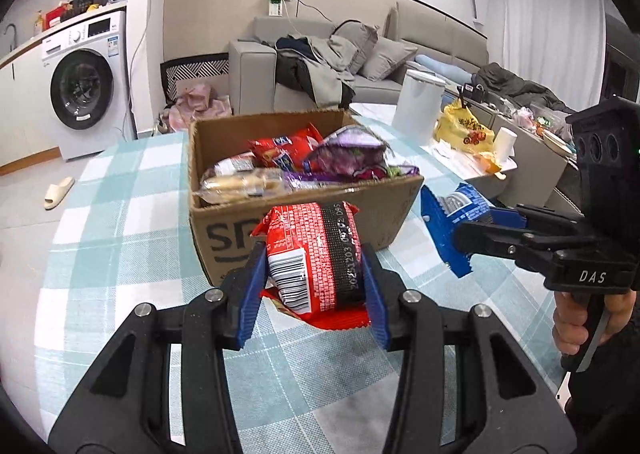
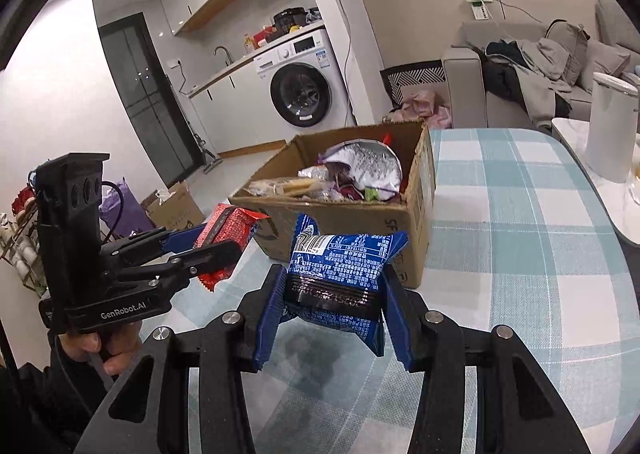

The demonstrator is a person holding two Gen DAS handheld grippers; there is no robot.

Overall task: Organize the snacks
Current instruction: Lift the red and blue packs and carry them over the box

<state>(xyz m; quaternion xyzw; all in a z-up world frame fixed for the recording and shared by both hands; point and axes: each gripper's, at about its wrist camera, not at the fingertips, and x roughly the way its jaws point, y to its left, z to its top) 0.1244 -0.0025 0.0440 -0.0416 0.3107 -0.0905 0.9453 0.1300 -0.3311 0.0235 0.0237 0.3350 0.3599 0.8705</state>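
A red snack packet (image 1: 316,254) is clamped between the blue pads of the left gripper (image 1: 314,294), held above the checked bench (image 1: 120,214) just in front of the cardboard box (image 1: 224,230). A blue snack packet (image 2: 340,274) is gripped the same way by the right gripper (image 2: 334,314), also off the bench and near the box's front wall. The box is seen open-topped and filled with mixed packets, red and purple among them. Each gripper is seen from the other's view, with a hand (image 2: 108,350) on the handle. A white canister (image 1: 416,106) is seen beyond the box.
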